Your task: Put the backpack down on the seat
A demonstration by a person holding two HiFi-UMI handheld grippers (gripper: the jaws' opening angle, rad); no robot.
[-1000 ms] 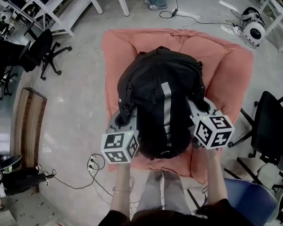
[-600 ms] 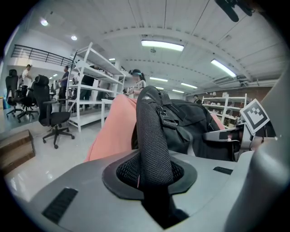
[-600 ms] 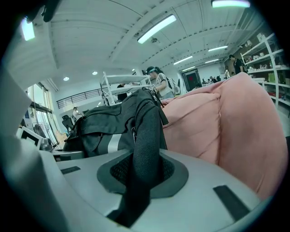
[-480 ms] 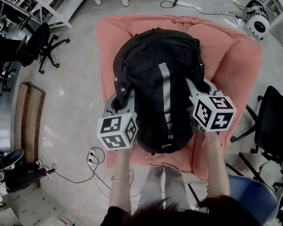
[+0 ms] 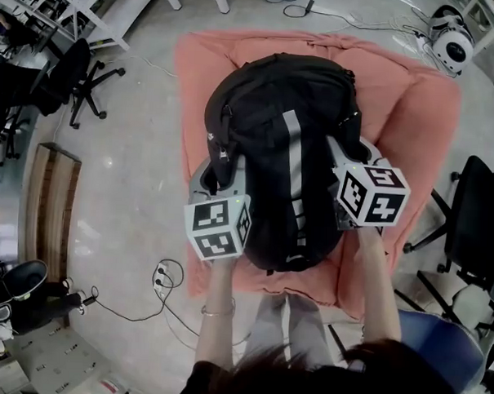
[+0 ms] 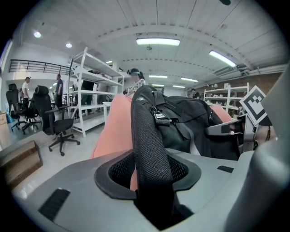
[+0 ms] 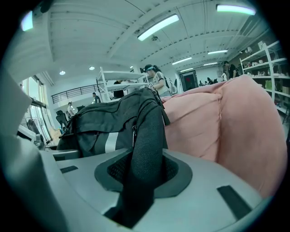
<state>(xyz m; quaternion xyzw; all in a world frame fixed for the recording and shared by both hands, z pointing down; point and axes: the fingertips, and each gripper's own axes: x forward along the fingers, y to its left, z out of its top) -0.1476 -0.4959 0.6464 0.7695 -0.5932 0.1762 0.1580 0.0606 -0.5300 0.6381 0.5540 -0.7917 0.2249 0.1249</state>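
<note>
Backpack touches down: the black backpack (image 5: 282, 153) lies mid-frame on the salmon seat (image 5: 415, 101), where a second ago I had it clamped by both straps. My left gripper (image 5: 219, 173), at the bag's lower left, is now opening its jaws. They stand roughly half apart, with the left shoulder strap (image 6: 147, 149) still threaded between them. My right gripper (image 5: 347, 151), at the bag's right edge, is opening too, a little less wide, with the right shoulder strap (image 7: 145, 145) lying in its slot. I judge that the cushion now carries the load and only the withdrawal remains. The straps are coarse black mesh, padded and curved. The bag is a rounded fabric dome with a pale grey stripe (image 5: 291, 165). The seat is plump matte fabric with soft, swollen sides.
</note>
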